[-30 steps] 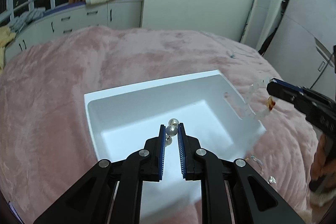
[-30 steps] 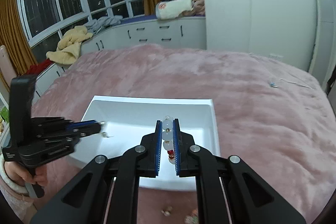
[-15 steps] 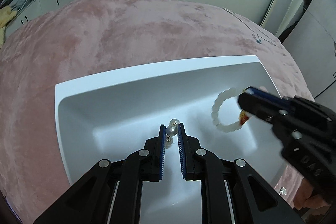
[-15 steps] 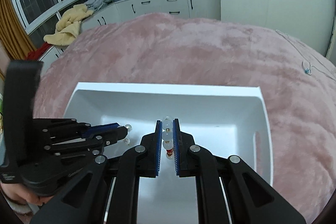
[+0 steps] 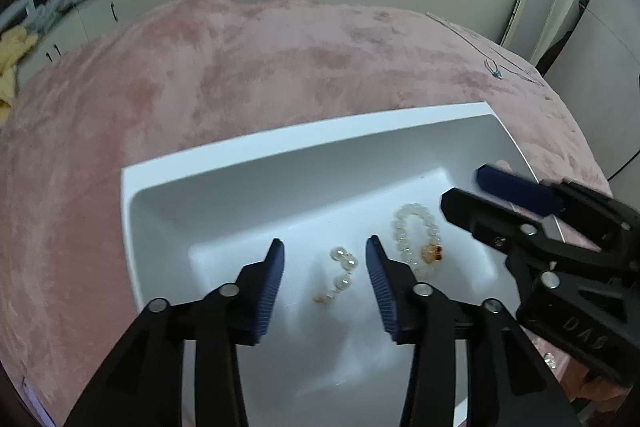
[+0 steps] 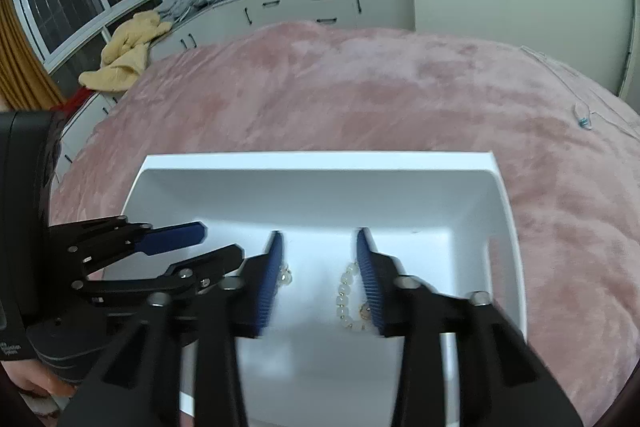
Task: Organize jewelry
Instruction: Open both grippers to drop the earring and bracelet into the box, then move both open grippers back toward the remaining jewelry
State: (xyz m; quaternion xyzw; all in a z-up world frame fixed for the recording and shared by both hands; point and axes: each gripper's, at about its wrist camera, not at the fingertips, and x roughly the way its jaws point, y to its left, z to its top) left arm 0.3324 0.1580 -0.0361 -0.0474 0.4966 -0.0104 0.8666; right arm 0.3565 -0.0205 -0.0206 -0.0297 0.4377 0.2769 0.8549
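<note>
One white tray [image 5: 168, 187] is counted, set on one pink bedspread [image 5: 240, 75]. Two pieces of jewelry are counted on the tray floor: one pearl earring piece [image 5: 340, 273] and one pale bead bracelet [image 5: 416, 239] bearing one amber charm. Two grippers are counted, the left gripper [image 5: 325, 281] and the right gripper [image 6: 319, 277], each with two blue-padded fingers, jaws opening with nothing pressed. One small trinket [image 5: 550, 360] is noted on the bedspread beside the tray.
</note>
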